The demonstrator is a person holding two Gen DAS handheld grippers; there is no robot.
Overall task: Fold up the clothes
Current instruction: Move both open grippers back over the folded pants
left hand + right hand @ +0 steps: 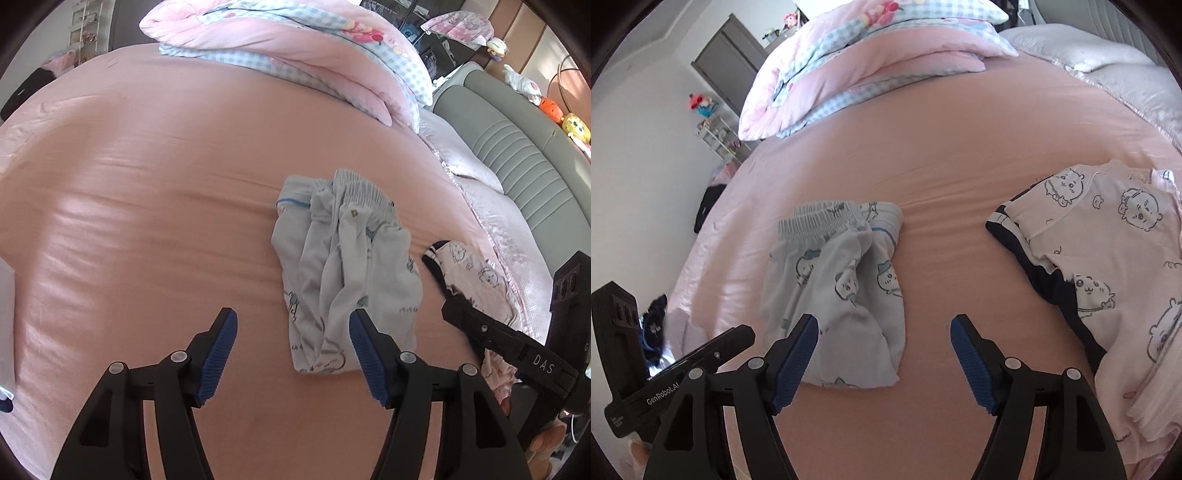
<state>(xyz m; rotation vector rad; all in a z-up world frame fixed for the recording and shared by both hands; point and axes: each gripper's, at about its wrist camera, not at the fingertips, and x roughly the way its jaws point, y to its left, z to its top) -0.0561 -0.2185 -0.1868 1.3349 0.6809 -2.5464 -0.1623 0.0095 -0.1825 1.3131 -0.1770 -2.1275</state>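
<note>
Blue-padded jaws of the left gripper (293,354) stood released with nothing between them, low in the left wrist view above bare pink sheet (147,184). The right gripper (884,356) was likewise spread and empty in its own view. Open sheet stretched to the left and upward from the left gripper, as far as the folded quilt (295,48) at the top. The folded pale-blue shorts (347,273) lay at centre right, just beyond the left gripper's right finger, long axis running up the frame, elastic waistband toward the top. Further right, a pink printed garment (1108,258) lay well apart from the shorts, near the bed's edge and the grey headboard (517,155).
</note>
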